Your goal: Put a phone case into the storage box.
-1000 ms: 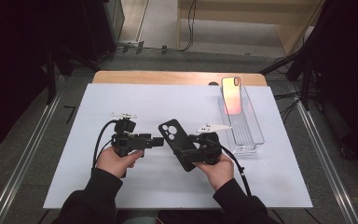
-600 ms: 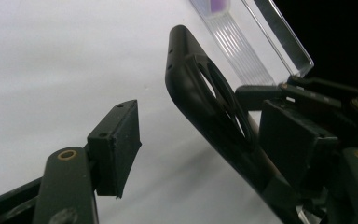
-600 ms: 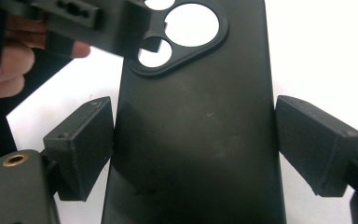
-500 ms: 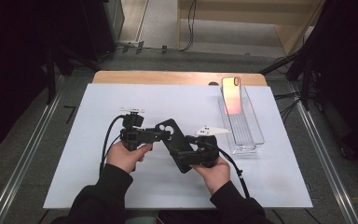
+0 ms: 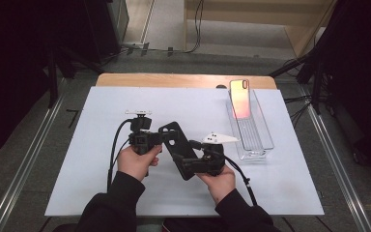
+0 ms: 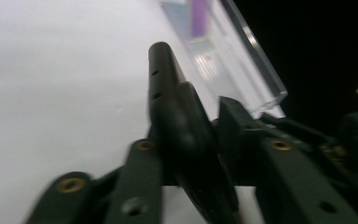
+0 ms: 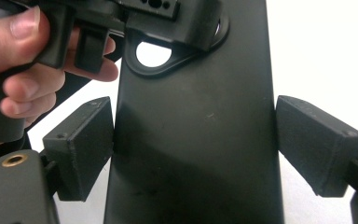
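Black plastic phone case (image 5: 178, 149), left of the clear tray (image 5: 260, 145), sat clamped across its width in the right gripper (image 5: 199, 163); the left gripper (image 5: 160, 138) had just been closing on its top edge.

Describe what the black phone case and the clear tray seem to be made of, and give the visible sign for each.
Phone case: probably matte plastic or rubber; its black face is dull, with faint scuffs and only soft sheen. Tray: likely clear acrylic or similar hard plastic; the white table shows through its glossy, straight-edged walls.
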